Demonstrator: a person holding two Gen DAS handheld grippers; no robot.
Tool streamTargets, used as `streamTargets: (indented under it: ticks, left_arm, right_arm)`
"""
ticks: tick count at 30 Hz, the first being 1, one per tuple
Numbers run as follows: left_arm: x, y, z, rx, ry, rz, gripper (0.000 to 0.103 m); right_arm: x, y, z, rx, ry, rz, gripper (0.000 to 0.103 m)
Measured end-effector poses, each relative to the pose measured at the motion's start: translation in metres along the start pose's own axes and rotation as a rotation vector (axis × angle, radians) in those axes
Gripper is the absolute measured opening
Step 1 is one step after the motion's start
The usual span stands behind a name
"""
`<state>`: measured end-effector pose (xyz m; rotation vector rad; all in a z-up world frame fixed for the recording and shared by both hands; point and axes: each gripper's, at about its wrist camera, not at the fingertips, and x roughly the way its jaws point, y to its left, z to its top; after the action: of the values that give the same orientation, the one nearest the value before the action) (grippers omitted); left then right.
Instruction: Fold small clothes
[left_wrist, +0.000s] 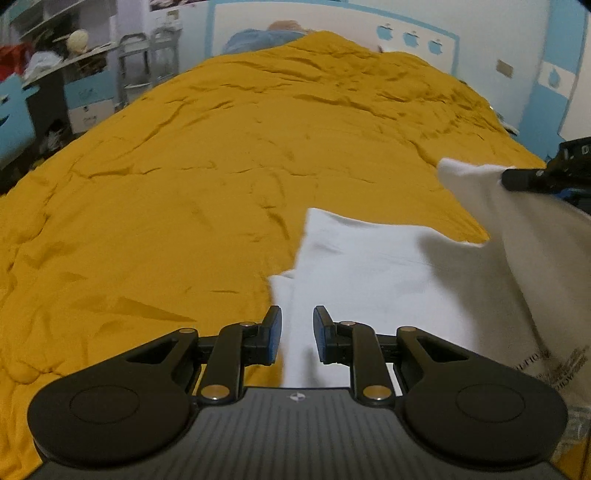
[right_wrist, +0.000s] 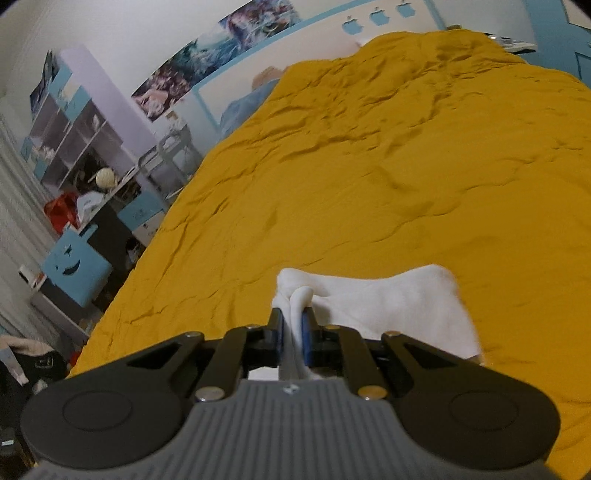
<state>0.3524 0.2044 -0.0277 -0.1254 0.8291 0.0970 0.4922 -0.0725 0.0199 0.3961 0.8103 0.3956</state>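
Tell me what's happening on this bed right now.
A person with a gripper in each hand is folding a white garment on a mustard-yellow bedspread. The right gripper is shut on a bunched edge of the cloth and holds that part lifted off the bed. The left gripper hangs slightly open over the part lying flat, gripping nothing.

A home bedroom: a bed under a mustard cover (left_wrist: 221, 166), cluttered wall shelves (right_wrist: 74, 136), wall posters (right_wrist: 207, 55)
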Motion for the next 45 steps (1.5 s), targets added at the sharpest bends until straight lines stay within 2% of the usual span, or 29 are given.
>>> streamTargets:
  ticks: [8,11,18,22,23,26,30,34,36,40,42,44,45]
  left_arm:
    - [0.014,0.035,-0.007,-0.071,0.01,0.008,0.025]
    - [0.019,0.045,-0.01,-0.091,0.019,0.006,0.025]
    - [0.024,0.055,-0.013,-0.119,0.032,0.003,0.025]
    - [0.016,0.054,-0.013,-0.117,0.034,0.003,0.025]
    - [0.012,0.055,-0.013,-0.117,0.031,0.003,0.025]
    - [-0.003,0.054,-0.011,-0.116,0.018,0.001,0.025]
    - [-0.027,0.053,-0.012,-0.117,0.009,-0.013,0.025]
    - [-0.053,0.047,-0.018,-0.103,-0.005,-0.043,0.025]
    - [-0.064,0.045,-0.023,-0.109,-0.013,-0.059,0.025]
    - [-0.082,0.047,-0.037,-0.16,-0.012,-0.136,0.025]
    - [-0.087,0.051,-0.046,-0.197,-0.002,-0.166,0.026]
    - [-0.091,0.057,-0.056,-0.252,0.013,-0.204,0.03]
    - [-0.092,0.06,-0.062,-0.279,0.023,-0.226,0.036]
  right_arm:
    - [0.056,0.082,-0.031,-0.092,0.047,0.03,0.005]
    - [0.079,0.107,-0.044,-0.139,0.056,-0.001,0.005]
    - [0.128,0.116,-0.066,-0.183,0.159,-0.069,0.005]
    - [0.138,0.113,-0.07,-0.184,0.221,-0.061,0.007]
    - [0.136,0.113,-0.069,-0.182,0.225,-0.056,0.011]
    - [0.12,0.117,-0.063,-0.165,0.231,-0.009,0.012]
    - [0.077,0.132,-0.063,-0.263,0.196,0.001,0.013]
    - [0.027,0.128,-0.073,-0.28,0.185,0.038,0.013]
    - [0.004,0.122,-0.077,-0.28,0.175,0.062,0.013]
    - [-0.044,0.101,-0.089,-0.286,0.133,0.087,0.015]
    - [-0.062,0.087,-0.098,-0.286,0.121,0.076,0.017]
    - [-0.08,0.068,-0.11,-0.295,0.114,0.041,0.018]
    - [-0.088,0.059,-0.117,-0.299,0.113,0.024,0.02]
